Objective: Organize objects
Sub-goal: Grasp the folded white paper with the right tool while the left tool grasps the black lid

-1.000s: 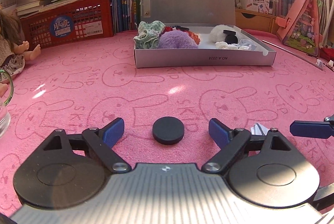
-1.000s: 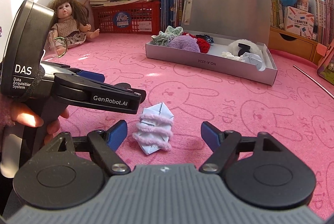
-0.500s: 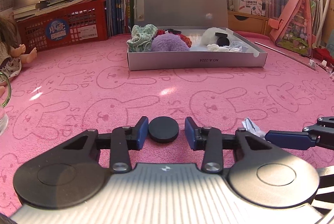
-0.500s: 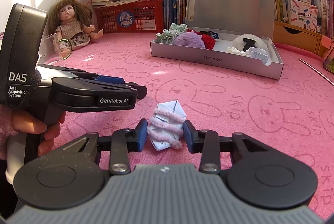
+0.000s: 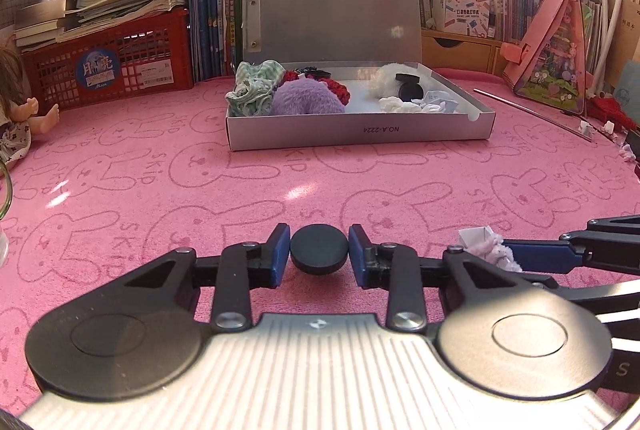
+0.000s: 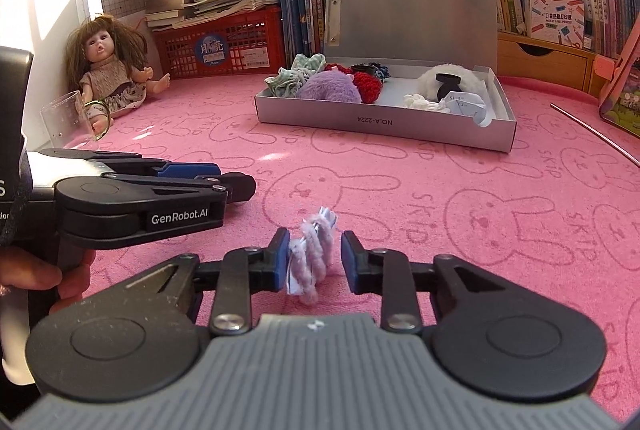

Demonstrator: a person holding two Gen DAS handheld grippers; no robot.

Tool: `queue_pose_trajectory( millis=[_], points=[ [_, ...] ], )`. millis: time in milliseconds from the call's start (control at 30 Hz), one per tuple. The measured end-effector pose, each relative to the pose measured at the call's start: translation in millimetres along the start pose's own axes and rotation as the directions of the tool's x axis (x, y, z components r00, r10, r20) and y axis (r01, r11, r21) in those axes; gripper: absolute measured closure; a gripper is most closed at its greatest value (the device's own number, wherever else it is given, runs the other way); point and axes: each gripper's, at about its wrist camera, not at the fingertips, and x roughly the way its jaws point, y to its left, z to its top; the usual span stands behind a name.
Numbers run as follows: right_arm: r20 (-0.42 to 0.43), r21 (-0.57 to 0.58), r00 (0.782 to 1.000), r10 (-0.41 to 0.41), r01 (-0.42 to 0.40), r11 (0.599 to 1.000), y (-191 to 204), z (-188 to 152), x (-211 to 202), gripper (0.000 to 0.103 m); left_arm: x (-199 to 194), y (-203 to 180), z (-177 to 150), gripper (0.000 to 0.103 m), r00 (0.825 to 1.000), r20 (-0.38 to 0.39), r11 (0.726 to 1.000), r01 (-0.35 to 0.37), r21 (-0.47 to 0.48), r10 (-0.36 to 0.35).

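The left gripper (image 5: 319, 257) is clenched on a black disc (image 5: 319, 254), with both blue pads touching its rim at opposite sides; this grasp across the diameter likely suits a flat round part that offers no other hold. The disc lies flat, faces up and down, and has no long axis. The right gripper (image 6: 313, 258) brackets a folded paper wrapped in pink fuzzy cord (image 6: 311, 257). Its left pad touches the bundle, but a gap shows at the right pad, so whether it grips cannot be determined. The bundle stands tilted, its long axis running near to far. Both items sit near on the pink mat (image 5: 400, 189). The open grey box (image 6: 384, 125), already holding similar items, stands far across the mat and is the probable destination.
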Motion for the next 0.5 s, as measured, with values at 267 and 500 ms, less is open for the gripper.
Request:
queue_pose_trajectory(
  millis=[267, 500],
  points=[
    [-0.029, -0.036, 0.999, 0.020, -0.021, 0.999, 8, -5, 6, 0.042, 1, 3, -1, 0.066, 1.000, -0.009, 1.000, -0.004, -0.008, 0.004],
    [-0.037, -0.046, 0.997, 0.064, -0.066, 0.997, 14, -5, 7, 0.032, 0, 7, 1, 0.066, 1.000, -0.002, 1.000, -0.009, -0.022, 0.009]
  ],
)
